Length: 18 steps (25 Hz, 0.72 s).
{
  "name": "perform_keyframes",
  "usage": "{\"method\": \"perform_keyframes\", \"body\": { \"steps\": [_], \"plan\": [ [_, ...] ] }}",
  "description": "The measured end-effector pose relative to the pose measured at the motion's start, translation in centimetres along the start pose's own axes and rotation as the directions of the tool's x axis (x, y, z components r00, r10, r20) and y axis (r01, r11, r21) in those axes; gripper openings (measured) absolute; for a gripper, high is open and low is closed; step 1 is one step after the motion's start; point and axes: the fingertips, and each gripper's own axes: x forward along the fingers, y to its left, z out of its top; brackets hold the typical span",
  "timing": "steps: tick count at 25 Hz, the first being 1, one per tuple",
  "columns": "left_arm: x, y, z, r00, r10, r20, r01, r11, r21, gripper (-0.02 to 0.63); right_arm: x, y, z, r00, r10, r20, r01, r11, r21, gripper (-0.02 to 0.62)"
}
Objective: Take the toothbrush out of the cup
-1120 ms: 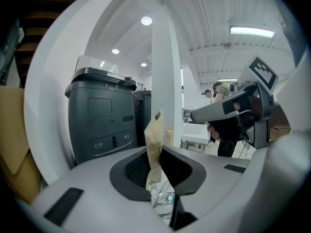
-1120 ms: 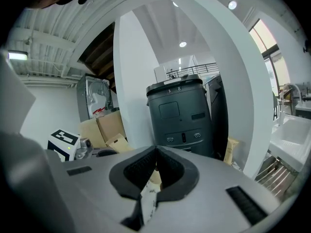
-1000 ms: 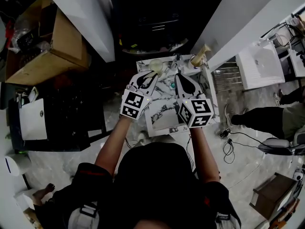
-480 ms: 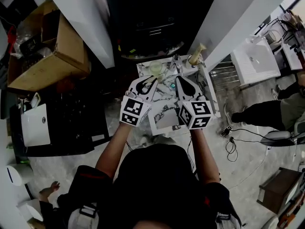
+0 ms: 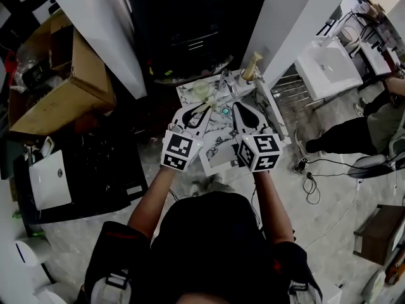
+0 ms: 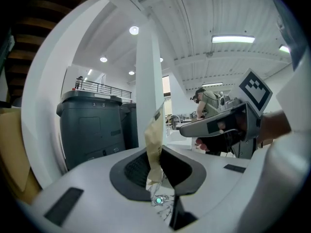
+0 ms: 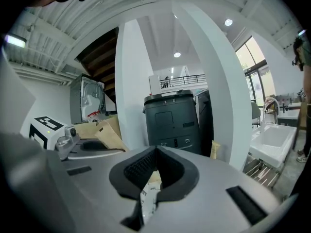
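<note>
My left gripper (image 6: 156,166), jaws nearly together, pinches the paper-wrapped toothbrush (image 6: 154,135), apparently clear of the cup (image 5: 201,91); right gripper (image 7: 155,154) closed, empty; set-down pending

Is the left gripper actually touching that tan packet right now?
Touching. The left gripper view shows the left gripper with its jaws closed on the lower end of the packet, which stands up between them.
</note>
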Motion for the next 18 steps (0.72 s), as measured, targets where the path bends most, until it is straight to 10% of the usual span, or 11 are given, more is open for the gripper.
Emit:
{"method": "perform_keyframes", "body": {
  "steps": [18],
  "plan": [
    [-3.6, -4.8, 0.9, 0.991, -0.128, 0.044, 0.127, 0.991, 0.040, 0.063, -6.1, 2.5, -2.2, 0.991, -0.129, 0.022, 0.128, 0.991, 0.039, 0.035]
  ]
}}
